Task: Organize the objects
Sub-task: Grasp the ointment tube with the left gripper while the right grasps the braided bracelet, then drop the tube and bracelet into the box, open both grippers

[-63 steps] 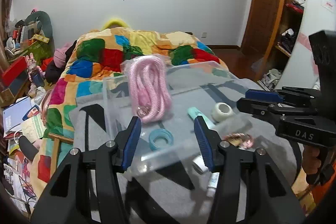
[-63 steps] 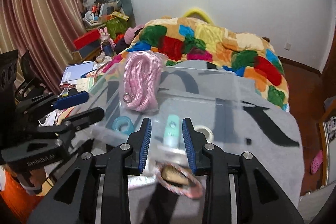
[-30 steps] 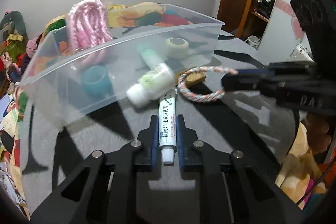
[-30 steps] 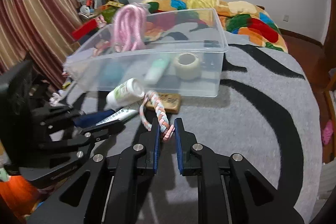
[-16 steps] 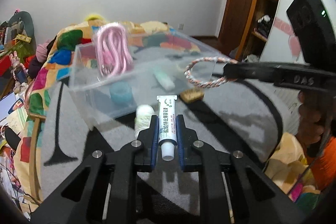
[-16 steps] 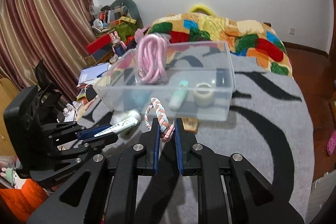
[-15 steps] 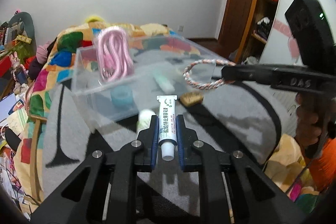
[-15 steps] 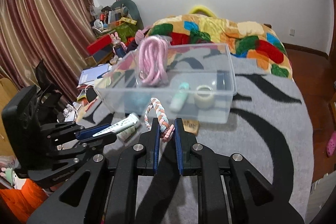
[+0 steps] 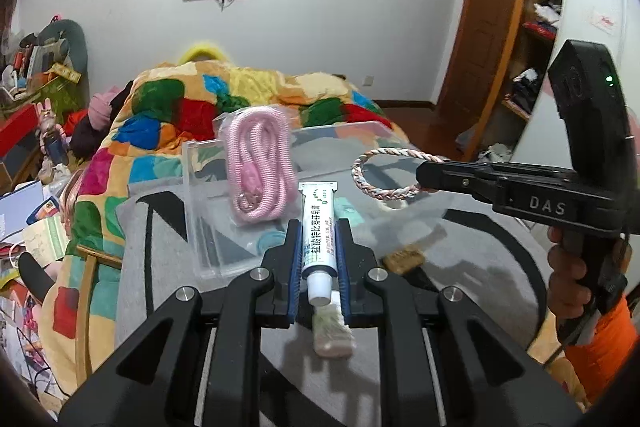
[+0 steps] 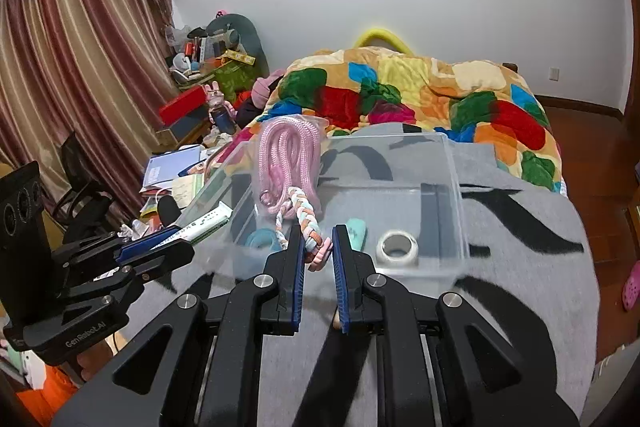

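**Both grippers loaded above the clear bin**

The left gripper (image 9: 319, 259) is clamped on a white ointment tube (image 9: 318, 231), cap end toward the camera, crimped end pointing at the bin. Its fingers hide the tube's sides, and the printed text is only partly legible. Directly beneath the cap lies a pale bottle (image 9: 333, 331), blurred and partly covered by the gripper.

The right gripper (image 10: 316, 255) is closed on a braided rope ring (image 10: 306, 223); from its own camera only a short pink, white and orange length shows between the fingers, while the left view shows the whole loop (image 9: 390, 173) held in the air over the bin's right side.

The clear plastic bin (image 10: 454, 187) sits on the grey blanket (image 10: 532, 291) covering the bed, toward its far edge. A bagged pink cord (image 10: 288, 163) leans upright on the bin's left wall. Inside lie a teal ring (image 10: 260, 239), a mint tube (image 10: 357, 230) half hidden behind the right fingers, and a tape roll (image 10: 398, 247). A brown block (image 9: 403, 259) rests on the blanket near the bin; its identity is unclear.
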Demonstrator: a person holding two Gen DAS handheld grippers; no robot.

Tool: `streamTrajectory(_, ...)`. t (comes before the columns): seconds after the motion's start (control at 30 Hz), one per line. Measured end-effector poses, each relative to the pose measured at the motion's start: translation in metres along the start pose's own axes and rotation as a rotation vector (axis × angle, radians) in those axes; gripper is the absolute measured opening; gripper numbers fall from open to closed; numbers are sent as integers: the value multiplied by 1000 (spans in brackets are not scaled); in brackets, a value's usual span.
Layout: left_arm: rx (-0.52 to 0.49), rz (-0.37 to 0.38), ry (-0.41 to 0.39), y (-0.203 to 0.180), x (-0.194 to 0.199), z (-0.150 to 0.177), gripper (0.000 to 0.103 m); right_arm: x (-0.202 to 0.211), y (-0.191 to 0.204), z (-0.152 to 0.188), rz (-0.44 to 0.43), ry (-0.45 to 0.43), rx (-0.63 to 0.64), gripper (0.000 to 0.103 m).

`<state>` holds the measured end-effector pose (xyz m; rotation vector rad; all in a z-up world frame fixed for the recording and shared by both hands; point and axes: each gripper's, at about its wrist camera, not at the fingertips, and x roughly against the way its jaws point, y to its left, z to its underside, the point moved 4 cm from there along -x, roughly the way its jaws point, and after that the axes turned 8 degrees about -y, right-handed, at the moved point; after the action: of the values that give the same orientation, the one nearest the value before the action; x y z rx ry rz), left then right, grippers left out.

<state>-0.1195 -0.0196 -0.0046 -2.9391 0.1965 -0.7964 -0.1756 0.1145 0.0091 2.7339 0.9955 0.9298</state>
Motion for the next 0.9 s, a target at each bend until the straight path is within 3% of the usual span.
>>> streamTrajectory(0.37,29,-31,93,20,-48,-1,15,-62,-4,8,43,131,2,13)
streamTrajectory(0.63,-25,-19,47,4,-29,-6,16,-44,7,10,62,121,95,20)
streamTrajectory(0.9,-34,-12,17,-2,-12,-13,16,-20,17,11,55,83,133,21)
